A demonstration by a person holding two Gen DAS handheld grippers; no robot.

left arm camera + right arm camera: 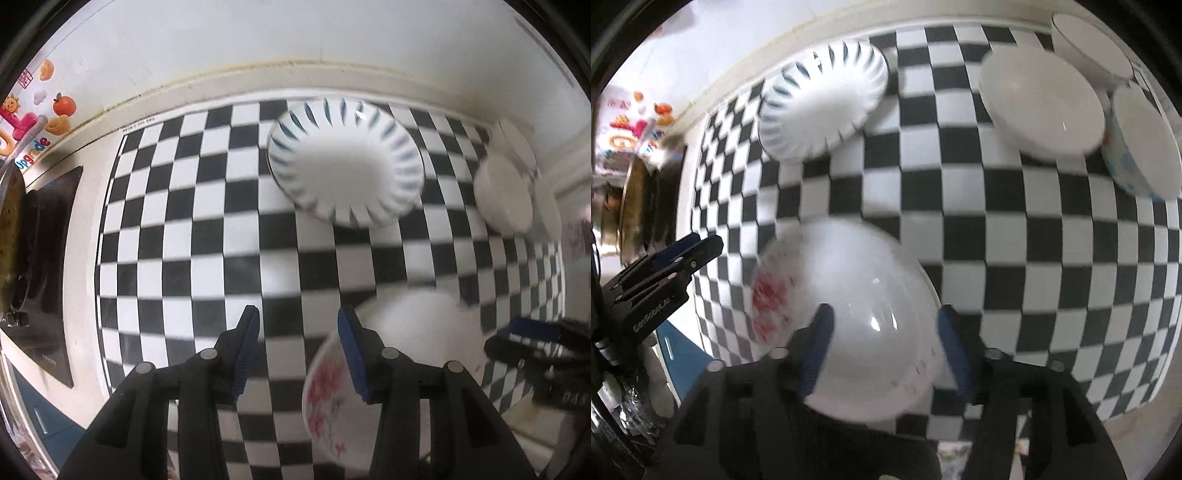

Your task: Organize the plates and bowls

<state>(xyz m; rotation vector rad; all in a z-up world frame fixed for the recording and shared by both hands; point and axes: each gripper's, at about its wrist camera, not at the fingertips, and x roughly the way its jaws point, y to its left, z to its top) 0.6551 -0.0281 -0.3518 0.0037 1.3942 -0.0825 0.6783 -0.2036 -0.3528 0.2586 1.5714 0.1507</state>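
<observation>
A white bowl with red flowers (846, 314) sits near the front of the checkered mat (1015, 229). My right gripper (882, 325) is open just above it, one finger to each side. The same bowl (391, 362) shows in the left wrist view, partly behind my right finger. My left gripper (297, 328) is open and empty over the mat, left of the bowl. A blue-striped plate (345, 162) lies at the back; it also shows in the right wrist view (823, 99). A white plate (1041, 103) and white bowls (1141, 144) sit at the back right.
A stove with a pan (22, 236) stands left of the mat. The wall (258, 33) runs behind the counter, with fruit stickers (55, 107) at the left. The other gripper (661, 273) shows at the left edge of the right wrist view.
</observation>
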